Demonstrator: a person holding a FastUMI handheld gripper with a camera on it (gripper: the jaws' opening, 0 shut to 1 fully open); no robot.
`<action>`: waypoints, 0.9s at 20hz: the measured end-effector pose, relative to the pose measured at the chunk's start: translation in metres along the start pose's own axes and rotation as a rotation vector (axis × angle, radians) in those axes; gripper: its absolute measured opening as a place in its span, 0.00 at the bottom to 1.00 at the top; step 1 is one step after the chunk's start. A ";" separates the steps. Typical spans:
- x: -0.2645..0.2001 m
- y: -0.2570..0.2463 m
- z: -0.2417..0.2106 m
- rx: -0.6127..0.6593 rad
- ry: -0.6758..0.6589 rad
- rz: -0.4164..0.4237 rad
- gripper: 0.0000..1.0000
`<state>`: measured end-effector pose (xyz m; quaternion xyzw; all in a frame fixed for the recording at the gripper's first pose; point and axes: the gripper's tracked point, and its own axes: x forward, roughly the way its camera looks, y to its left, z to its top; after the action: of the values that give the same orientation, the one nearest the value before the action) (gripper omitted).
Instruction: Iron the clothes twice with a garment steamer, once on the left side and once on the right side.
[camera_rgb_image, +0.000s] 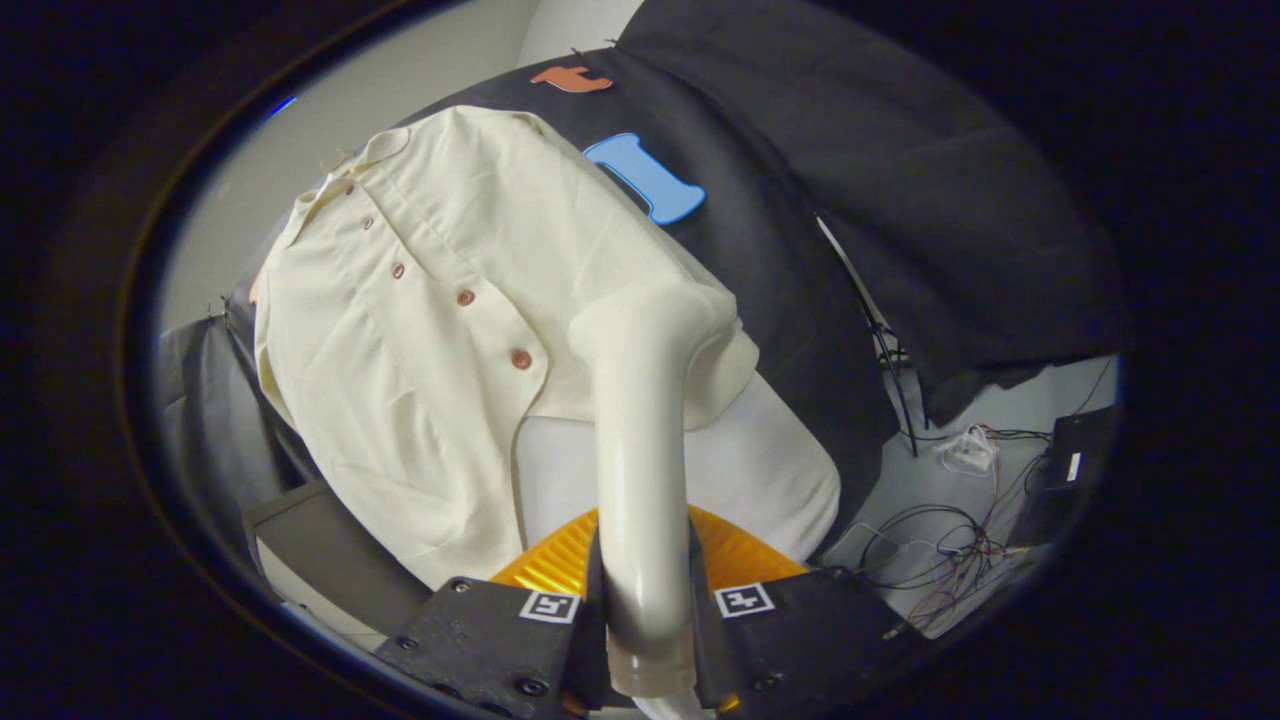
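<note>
Fingers (645, 625) clamped on garment steamer (640, 450), one each side of its handle, low near the base. Steamer's long axis runs straight fwd from the fingers, then bends at the top; head (660, 320) points toward the shirt (420, 330) and sits at/over the hem on the side away from the button row. Can't tell if head touches cloth or hovers just off it.

Shirt is cream, buttoned, hung on a form in front of the booth wall; looks tilted here, collar (345, 175) far from fingers, hem near. Button placket (440, 280) runs along the shirt's length.

Judgement: a pass should follow the shirt's long axis, hem to collar, w/ head facing fabric. Cables (930, 550) lie on the floor beside, well apart from the steamer.
</note>
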<state>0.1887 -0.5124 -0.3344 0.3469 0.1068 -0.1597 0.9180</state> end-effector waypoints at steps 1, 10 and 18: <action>-0.007 0.002 -0.003 0.008 0.003 0.000 0.35; -0.090 0.076 -0.034 -0.058 0.020 0.082 0.35; -0.167 0.209 -0.053 -0.076 -0.031 0.279 0.34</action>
<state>0.1062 -0.2923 -0.1969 0.3210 0.0491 -0.0318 0.9453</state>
